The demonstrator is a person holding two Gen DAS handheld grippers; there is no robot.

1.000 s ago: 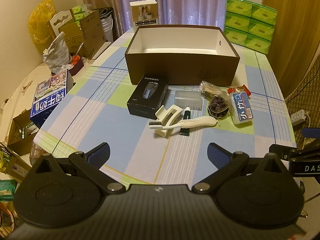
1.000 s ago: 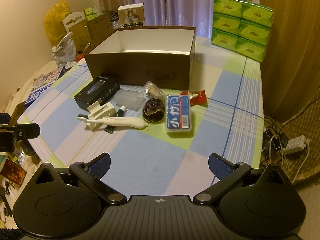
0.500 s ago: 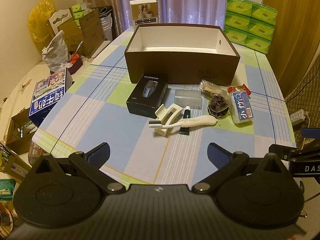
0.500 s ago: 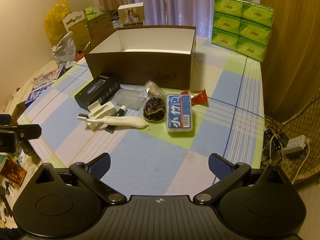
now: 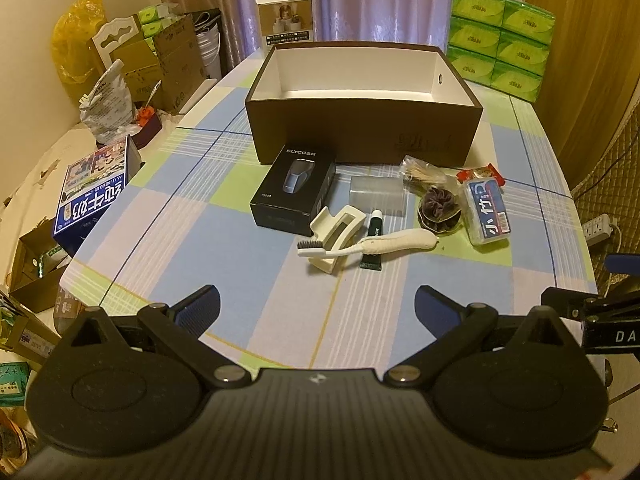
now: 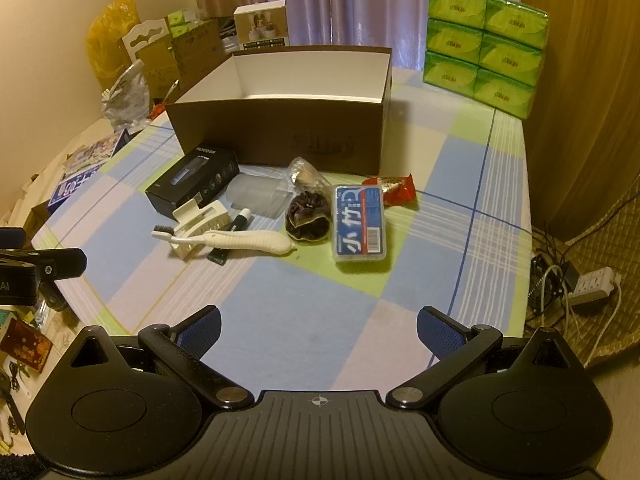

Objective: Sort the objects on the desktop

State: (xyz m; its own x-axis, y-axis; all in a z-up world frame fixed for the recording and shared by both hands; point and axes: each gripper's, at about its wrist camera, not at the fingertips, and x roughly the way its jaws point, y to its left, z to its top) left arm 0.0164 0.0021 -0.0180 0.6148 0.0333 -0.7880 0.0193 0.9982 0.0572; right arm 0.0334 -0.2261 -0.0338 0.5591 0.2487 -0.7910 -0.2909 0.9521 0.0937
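Both the left gripper [image 5: 316, 304] and right gripper [image 6: 318, 326] are held wide apart, empty. The small items are clustered before the open brown box [image 5: 362, 120], the toothbrush [image 5: 368, 243] nearest.

small clutter [image 5: 376, 216] before open box [image 5: 360, 132]

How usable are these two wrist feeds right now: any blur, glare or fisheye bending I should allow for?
Left wrist view: warm dim light, sharp in the middle, FLYCO lettering on the black shaver box readable; table edges bow outward. Right wrist view: same amber cast, no glare, soft shadow beside the brown box; corners dark.
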